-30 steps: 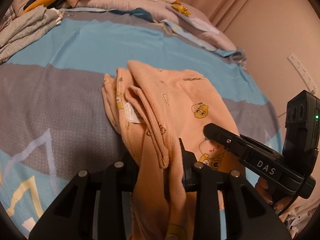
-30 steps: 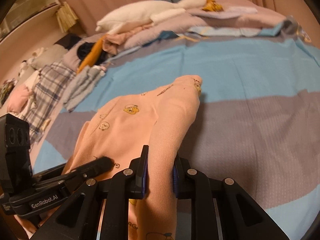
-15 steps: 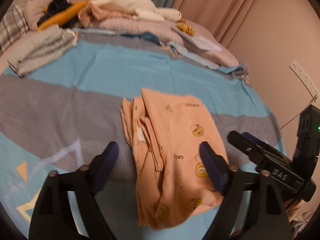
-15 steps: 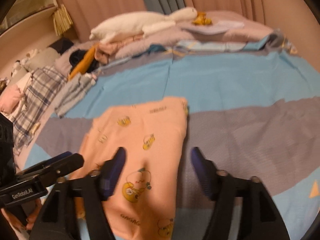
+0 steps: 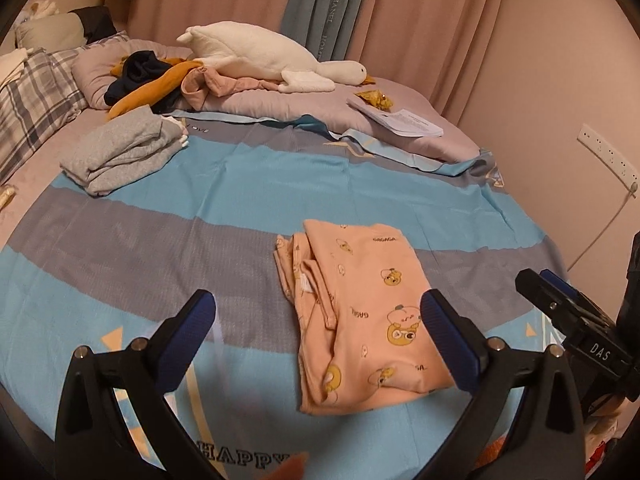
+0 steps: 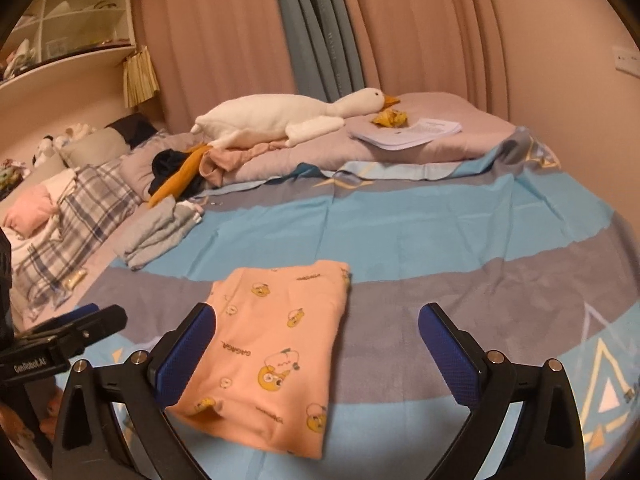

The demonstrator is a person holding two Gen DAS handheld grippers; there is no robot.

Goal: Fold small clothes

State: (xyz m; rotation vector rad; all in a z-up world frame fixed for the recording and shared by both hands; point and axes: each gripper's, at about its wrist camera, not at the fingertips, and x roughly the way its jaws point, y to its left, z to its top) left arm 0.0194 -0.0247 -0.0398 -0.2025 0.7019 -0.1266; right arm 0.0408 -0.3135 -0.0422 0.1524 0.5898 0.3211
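A soft peach garment [image 5: 360,316] printed with cartoon ducks is laid folded into a rectangle on the striped bed [image 5: 160,248]. Left tongs [image 5: 316,326] and right tongs [image 6: 316,334] have just been opened wide, nothing pinched.

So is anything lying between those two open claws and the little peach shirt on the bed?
Nothing visible is. The folded peach garment lies alone on the striped bedspread, with both the left gripper and right gripper open above it. The grey folded clothes and plush goose sit farther back.
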